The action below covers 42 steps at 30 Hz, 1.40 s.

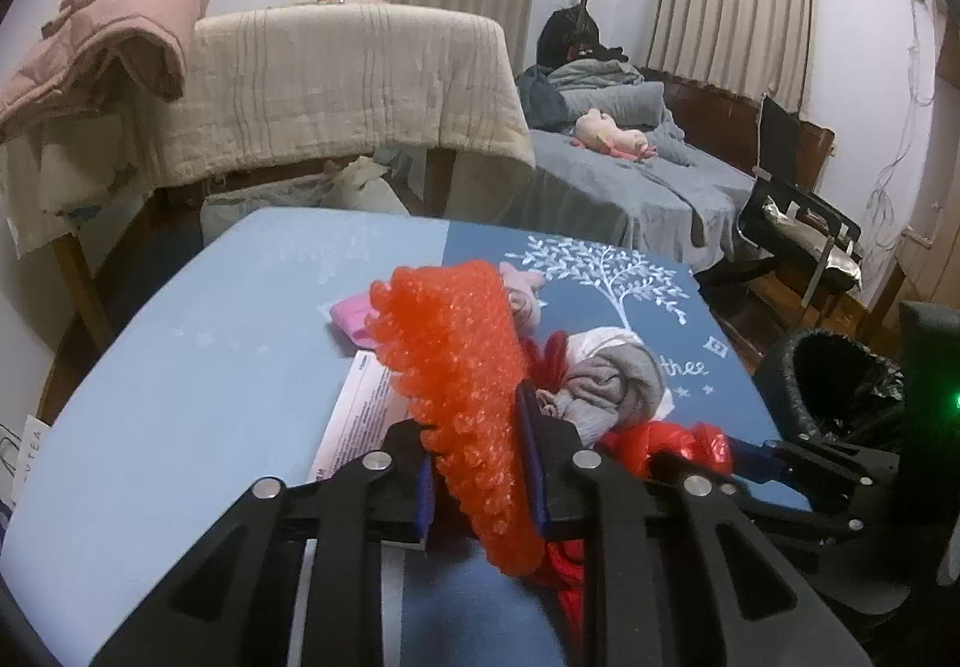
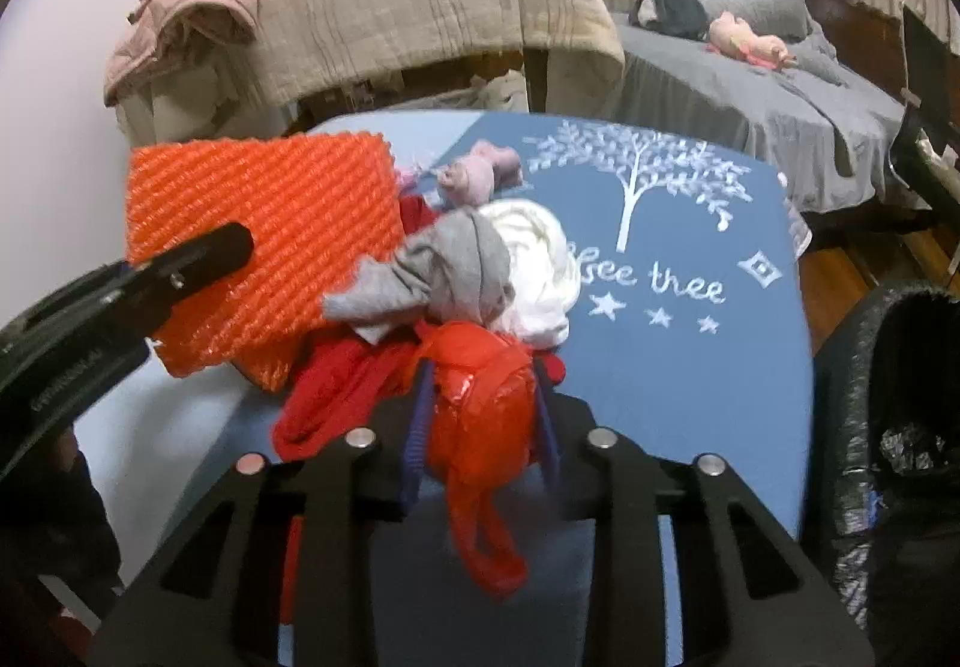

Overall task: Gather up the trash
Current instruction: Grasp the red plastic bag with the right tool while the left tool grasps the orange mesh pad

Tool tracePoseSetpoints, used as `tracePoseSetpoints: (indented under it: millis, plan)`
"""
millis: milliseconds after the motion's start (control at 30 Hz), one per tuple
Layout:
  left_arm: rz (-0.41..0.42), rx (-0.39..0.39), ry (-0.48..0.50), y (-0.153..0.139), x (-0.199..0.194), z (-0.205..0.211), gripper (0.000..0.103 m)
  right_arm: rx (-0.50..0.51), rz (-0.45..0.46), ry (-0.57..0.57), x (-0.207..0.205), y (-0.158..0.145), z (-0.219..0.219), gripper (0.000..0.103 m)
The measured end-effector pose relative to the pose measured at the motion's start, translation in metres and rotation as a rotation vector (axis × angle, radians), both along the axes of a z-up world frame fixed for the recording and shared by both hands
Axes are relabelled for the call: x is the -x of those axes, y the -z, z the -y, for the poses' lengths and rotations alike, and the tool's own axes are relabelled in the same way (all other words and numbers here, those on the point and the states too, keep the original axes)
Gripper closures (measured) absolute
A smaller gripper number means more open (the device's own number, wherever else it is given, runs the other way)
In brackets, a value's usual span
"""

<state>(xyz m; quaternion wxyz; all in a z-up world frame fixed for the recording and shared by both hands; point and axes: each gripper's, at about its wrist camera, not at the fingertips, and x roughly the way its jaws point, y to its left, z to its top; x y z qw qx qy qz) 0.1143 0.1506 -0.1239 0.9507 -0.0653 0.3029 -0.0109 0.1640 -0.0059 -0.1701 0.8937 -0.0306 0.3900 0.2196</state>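
Note:
My left gripper [image 1: 474, 463] is shut on an orange bubble-wrap sheet [image 1: 462, 385] and holds it up above the blue table [image 1: 180, 367]. The sheet also shows in the right wrist view [image 2: 270, 235], with the left gripper's finger across it. My right gripper [image 2: 480, 427] is shut on a crumpled red plastic bag [image 2: 480, 415] at the near side of the table. The red bag also shows in the left wrist view [image 1: 672, 442]. A black-lined trash bin [image 2: 888, 427] stands to the right of the table; it also shows in the left wrist view [image 1: 834, 379].
A pile of clothes lies mid-table: a grey garment [image 2: 444, 271], a white one [image 2: 540, 259], a red one [image 2: 336, 391], pink socks [image 2: 480, 172]. A printed paper [image 1: 366, 415] lies under the sheet. Draped chairs [image 1: 336, 84] stand behind, a bed [image 1: 648, 175] at back right.

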Motion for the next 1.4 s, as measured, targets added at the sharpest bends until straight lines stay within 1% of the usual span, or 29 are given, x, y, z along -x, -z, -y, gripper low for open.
tracePoseSetpoints:
  millis: [133,300,433,767,1000,1400]
  plan:
    - [0.028,0.001,0.0,-0.011,0.006,0.003,0.081,-0.013,0.038,-0.004,0.01,-0.017,0.006,0.075]
    - [0.069,-0.017,0.005,-0.028,0.02,0.008,0.081,-0.039,0.08,0.005,0.021,-0.039,0.018,0.076]
    - [0.096,-0.009,0.006,-0.042,0.029,0.009,0.081,-0.059,0.121,0.018,0.031,-0.059,0.029,0.076]
    - [0.182,-0.015,0.048,-0.078,0.047,0.032,0.081,-0.092,0.197,0.069,0.047,-0.094,0.056,0.076]
    - [0.195,-0.018,0.074,-0.087,0.051,0.048,0.081,-0.098,0.232,0.104,0.055,-0.108,0.074,0.076]
    - [0.186,-0.023,0.14,-0.084,0.048,0.078,0.081,-0.085,0.258,0.188,0.067,-0.116,0.115,0.076]
